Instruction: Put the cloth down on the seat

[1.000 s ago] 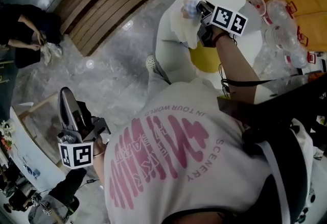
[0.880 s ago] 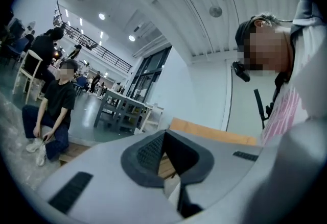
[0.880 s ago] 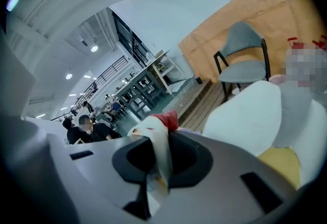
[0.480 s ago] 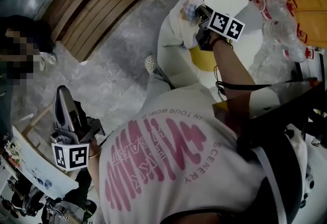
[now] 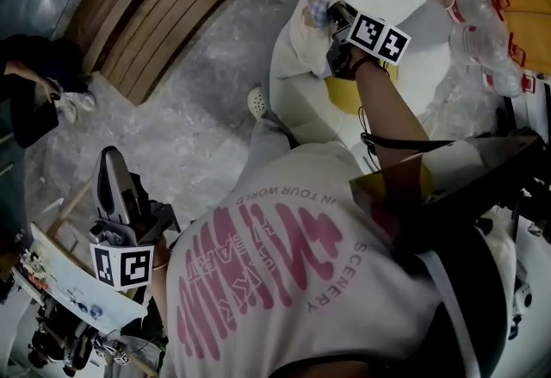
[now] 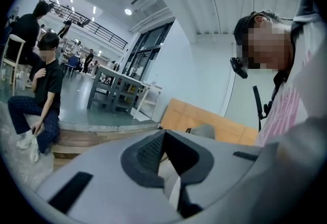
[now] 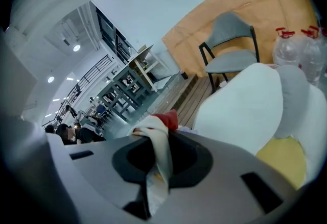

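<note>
The white seat (image 5: 392, 2) is broad and rounded, with a yellow cushion (image 5: 349, 96) on it. On your shirt (image 5: 258, 316) only "SCENERY" and "WORLD" read clearly. The cloth (image 5: 308, 30) carries no legible print; it hangs over the seat's left edge, and contact cannot be judged. It looks light, limp and easily snagged, so grip a bunched fold, not a corner. Your right gripper (image 5: 331, 16) pinches it by a fold. Your left gripper (image 5: 114, 176) hangs low, well apart, jaws closed on nothing.
</note>
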`<state>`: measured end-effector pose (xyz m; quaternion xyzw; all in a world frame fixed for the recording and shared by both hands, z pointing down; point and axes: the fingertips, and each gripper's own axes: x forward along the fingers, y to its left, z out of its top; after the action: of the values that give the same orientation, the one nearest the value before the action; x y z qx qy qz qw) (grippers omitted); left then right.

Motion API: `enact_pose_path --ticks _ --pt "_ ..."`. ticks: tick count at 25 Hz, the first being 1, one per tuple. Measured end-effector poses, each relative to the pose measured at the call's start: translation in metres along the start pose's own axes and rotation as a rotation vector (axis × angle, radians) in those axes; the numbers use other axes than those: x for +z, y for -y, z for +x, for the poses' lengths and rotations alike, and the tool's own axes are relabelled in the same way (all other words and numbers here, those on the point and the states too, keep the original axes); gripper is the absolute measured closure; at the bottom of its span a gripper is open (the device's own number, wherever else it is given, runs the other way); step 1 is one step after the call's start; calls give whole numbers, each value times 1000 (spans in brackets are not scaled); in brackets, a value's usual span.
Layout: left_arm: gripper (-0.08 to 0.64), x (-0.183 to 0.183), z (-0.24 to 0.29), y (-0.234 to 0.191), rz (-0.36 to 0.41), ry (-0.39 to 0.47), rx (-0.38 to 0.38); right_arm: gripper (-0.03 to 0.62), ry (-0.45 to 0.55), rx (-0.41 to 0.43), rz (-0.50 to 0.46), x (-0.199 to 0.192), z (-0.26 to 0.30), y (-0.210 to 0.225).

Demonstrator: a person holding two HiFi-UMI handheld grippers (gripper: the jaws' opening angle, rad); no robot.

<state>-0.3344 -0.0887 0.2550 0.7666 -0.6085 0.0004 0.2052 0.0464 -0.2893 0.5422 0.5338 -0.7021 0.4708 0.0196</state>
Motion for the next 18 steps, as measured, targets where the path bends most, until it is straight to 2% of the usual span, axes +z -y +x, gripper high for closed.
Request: enact_pose_path --ticks 4,8,15,18 --pt "551 -4 8 -1 -15 -35 3 543 4 -11 44 -8 12 8" --pt "551 -8 17 -7 -6 -73 -5 543 -36 -18 64 -34 28 10" --pt "551 -11 27 -5 16 -107 -34 543 -221 -52 -13 -106 30 18" --pt "551 -14 32 -8 -1 -119 -40 543 -277 -52 65 -134 30 23"
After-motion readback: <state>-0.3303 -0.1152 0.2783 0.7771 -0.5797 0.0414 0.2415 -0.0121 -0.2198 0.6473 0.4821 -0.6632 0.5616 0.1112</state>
